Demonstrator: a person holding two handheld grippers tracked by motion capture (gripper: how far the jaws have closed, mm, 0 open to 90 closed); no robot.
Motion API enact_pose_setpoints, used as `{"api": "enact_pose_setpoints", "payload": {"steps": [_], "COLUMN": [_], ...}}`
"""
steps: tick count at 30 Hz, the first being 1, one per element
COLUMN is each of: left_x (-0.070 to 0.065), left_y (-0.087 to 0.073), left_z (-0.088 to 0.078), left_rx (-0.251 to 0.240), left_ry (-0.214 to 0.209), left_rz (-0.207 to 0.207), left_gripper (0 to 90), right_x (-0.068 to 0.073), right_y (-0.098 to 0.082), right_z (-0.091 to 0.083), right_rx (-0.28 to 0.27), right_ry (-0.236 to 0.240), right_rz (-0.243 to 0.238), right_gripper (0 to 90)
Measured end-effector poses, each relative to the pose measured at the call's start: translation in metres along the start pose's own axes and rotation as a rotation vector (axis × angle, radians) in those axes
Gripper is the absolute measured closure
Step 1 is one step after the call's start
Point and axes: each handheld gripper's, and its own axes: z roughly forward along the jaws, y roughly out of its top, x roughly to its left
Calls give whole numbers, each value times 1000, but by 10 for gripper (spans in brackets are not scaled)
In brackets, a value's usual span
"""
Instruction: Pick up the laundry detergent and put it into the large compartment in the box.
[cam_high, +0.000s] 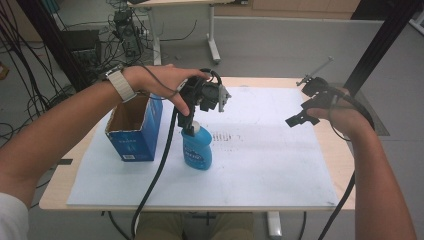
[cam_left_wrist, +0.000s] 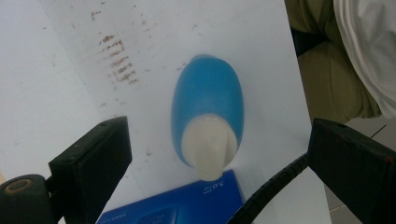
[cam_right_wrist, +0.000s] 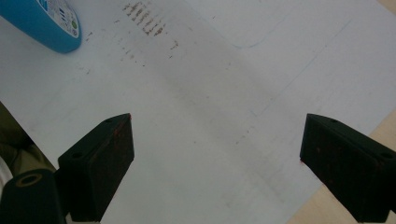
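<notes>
A blue bottle with a white cap stands upright on the white sheet, just right of an open blue cardboard box. My left gripper hangs directly above the bottle, pointing down. In the left gripper view its jaws stand wide apart on either side of the bottle, with the cap between them and clear of both, so this left gripper is open. My right gripper hovers over the sheet's far right part. It is open too, with nothing between the jaws of the right gripper.
The box's corner shows at the bottom of the left gripper view. Faint brown marks stain the sheet's middle. A thick black cable trails off the table's near edge. Beyond the table stand another desk's legs and tangled wires.
</notes>
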Motion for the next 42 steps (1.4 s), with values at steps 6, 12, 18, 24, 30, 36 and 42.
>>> {"api": "enact_pose_setpoints", "payload": {"steps": [6,12,18,24,30,36,42], "left_x": [3,2,3,2,2,2,1], "left_y": [-3,-4,-6,-8,-8,-11,-10], "left_z": [2,2,2,3,4,4,4], "left_rx": [-3,-2,2,-6,2,1,1], "left_ry": [-3,2,0,3,3,3,9], "left_rz": [12,13,10,17,15,6,11], "left_gripper": [73,70,70,72,75,75,74], "right_x": [2,4,5,5,5,4,4], "right_y": [0,0,-2,-2,-2,-1,-1], "right_z": [-2,-3,-5,-4,-4,-2,-3], "right_rx": [4,5,6,9,4,7,6], "right_ry": [-3,-6,-10,-10,-5,-2,-4], "right_rz": [4,7,11,15,12,9,13], "right_gripper": [97,97,97,97,97,97,97]}}
